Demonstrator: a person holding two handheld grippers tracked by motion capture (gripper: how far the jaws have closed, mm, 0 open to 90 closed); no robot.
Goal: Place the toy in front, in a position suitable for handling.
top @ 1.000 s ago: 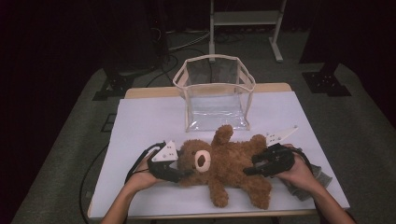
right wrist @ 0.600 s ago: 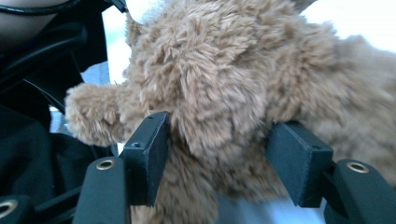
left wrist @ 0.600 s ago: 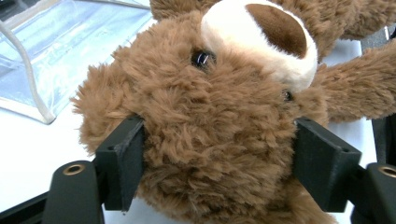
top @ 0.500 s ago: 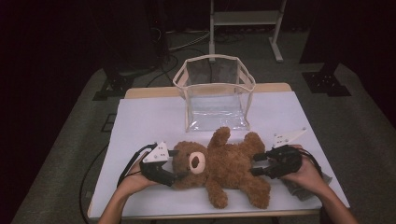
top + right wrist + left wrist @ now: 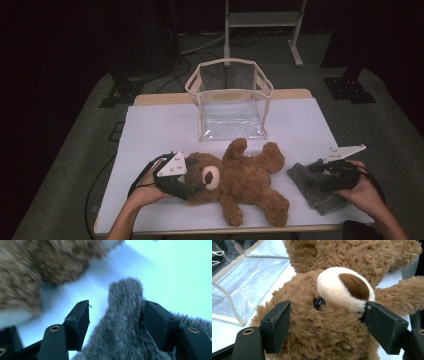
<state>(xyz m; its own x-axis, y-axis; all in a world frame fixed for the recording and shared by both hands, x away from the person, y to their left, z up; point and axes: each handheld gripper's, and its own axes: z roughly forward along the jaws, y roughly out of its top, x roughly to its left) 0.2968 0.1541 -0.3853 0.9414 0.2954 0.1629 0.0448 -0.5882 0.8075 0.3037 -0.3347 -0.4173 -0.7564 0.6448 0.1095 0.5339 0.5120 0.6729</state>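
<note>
White table (image 5: 150, 130): clear bag (image 5: 230, 102) upright at the back, brown teddy bear (image 5: 245, 182) lying near the front edge. Left gripper (image 5: 197, 189) clamps the bear's head. Grey cloth (image 5: 312, 187) right of the bear; right gripper (image 5: 315, 170) jaws just been closing, straddling the cloth, left pad clear.

table (image 5: 150, 130) w/ white cover | teddy (image 5: 245, 182) | clear bag (image 5: 230, 102) | grey cloth (image 5: 312, 187)

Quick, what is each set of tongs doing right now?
Left tongs: closed on the teddy bear's head.
Right tongs: open, astride the grey cloth, just been closing slightly.
</note>
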